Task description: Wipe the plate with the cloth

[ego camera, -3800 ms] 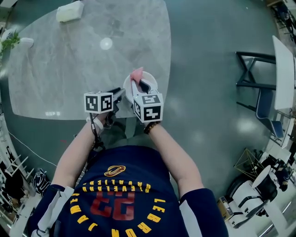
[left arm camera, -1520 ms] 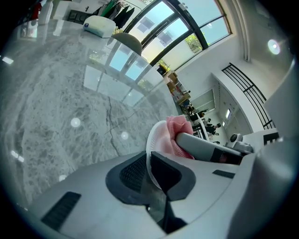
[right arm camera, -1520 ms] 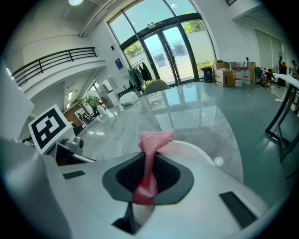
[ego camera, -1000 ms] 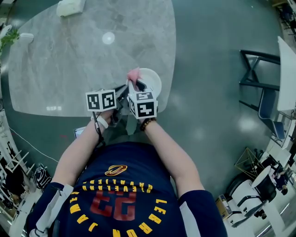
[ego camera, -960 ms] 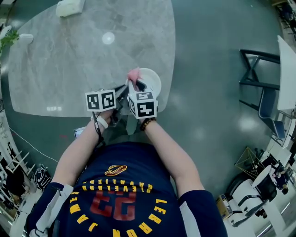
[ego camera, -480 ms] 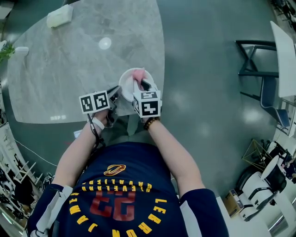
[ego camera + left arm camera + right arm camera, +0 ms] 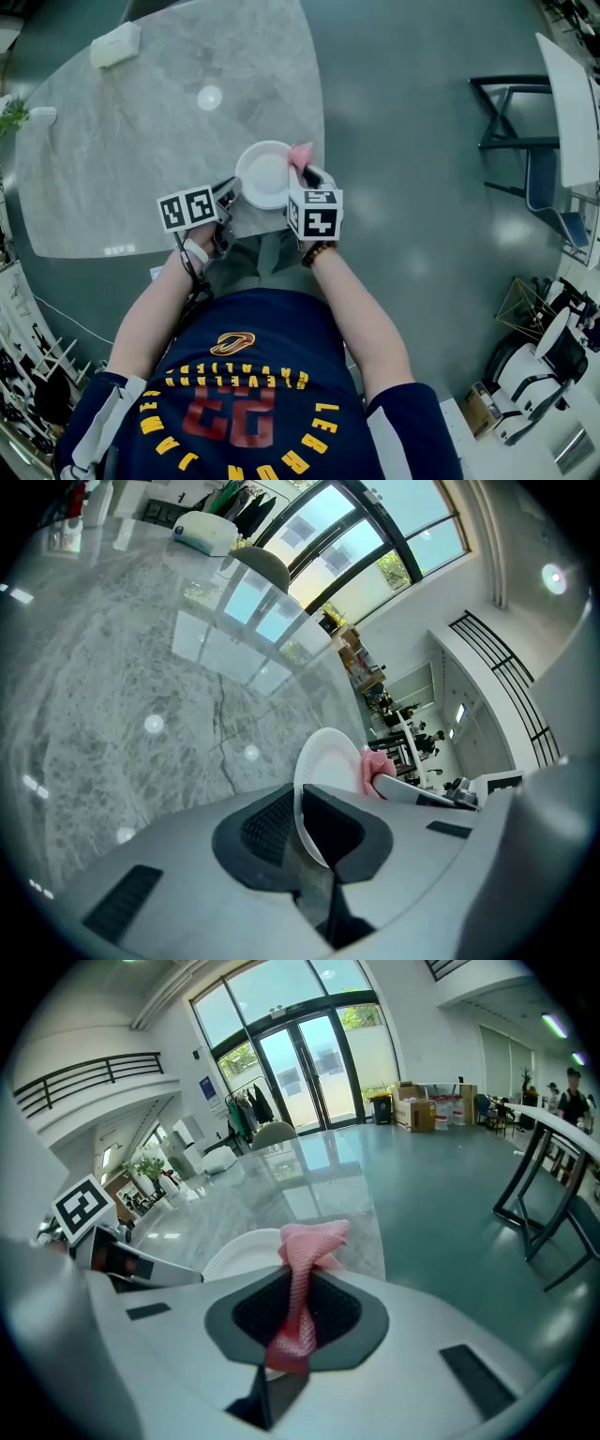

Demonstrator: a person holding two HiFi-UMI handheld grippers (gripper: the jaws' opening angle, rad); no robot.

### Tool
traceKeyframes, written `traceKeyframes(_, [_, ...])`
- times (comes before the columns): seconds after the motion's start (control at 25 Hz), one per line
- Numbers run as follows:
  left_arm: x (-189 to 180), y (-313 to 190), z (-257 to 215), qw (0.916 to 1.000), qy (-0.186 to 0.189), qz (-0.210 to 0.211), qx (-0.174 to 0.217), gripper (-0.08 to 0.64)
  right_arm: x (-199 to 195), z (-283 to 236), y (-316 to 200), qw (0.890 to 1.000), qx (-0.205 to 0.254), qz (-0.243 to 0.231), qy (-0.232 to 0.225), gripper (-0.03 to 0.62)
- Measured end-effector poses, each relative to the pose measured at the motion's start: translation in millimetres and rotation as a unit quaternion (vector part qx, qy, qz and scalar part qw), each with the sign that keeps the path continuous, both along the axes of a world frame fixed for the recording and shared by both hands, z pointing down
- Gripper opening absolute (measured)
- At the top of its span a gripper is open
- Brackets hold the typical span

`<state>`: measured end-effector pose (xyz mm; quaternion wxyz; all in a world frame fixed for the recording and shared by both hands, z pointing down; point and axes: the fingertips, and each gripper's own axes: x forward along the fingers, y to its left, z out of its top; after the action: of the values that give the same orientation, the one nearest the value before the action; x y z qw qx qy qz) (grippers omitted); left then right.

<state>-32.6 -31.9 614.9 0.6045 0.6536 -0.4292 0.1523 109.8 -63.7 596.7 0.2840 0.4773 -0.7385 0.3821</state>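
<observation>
Our left hand-held gripper (image 7: 298, 829) is clamped on the near-left rim of the white plate (image 7: 264, 174), keeping it at the marble desk's (image 7: 141, 141) near edge. Our right hand-held gripper (image 7: 298, 1318) pinches the pink cloth (image 7: 301, 154), bunched against the plate's right rim. Both grasps are made. We judge that wiping across the plate's face is left.

Grey marble table (image 7: 141, 141) in front, rounded at the corners, with a bright round spot of light (image 7: 209, 97) on the stone. Far corner, there's a pale soft packet (image 7: 114, 44) lying flat, and at the left edge a small green plant (image 7: 11, 114) with a little white object (image 7: 42, 112) just beside it. Off to the right, well clear on the glossy grey-green floor (image 7: 403, 141), a black chair frame (image 7: 511, 122) stands by a white tabletop (image 7: 567, 103). Beyond it all, tall glass doors (image 7: 309, 1063), coats hanging (image 7: 246, 1110) near them, cardboard boxes (image 7: 412, 1110) stacked alongside, a railed balcony (image 7: 94, 1077) above.
</observation>
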Motion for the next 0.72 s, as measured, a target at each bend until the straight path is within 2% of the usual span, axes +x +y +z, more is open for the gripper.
traceKeyframes(0.24, [4,1,-1,1.0000,0.005,-0.001,-0.001,0.034,-23,-15,-1,1.000,0.016,-0.025,-0.009,0.041])
traceKeyframes(0.52, [1,2,-1,0.9998,0.017,-0.005,0.001,0.034,-83,-20,8,0.995,0.016,-0.094,-0.038,0.040])
traceKeyframes(0.72, [-1,2,1,0.9996,0.026,-0.010,0.003,0.034,-115,-10,21,0.990,0.000,-0.133,-0.046,0.040])
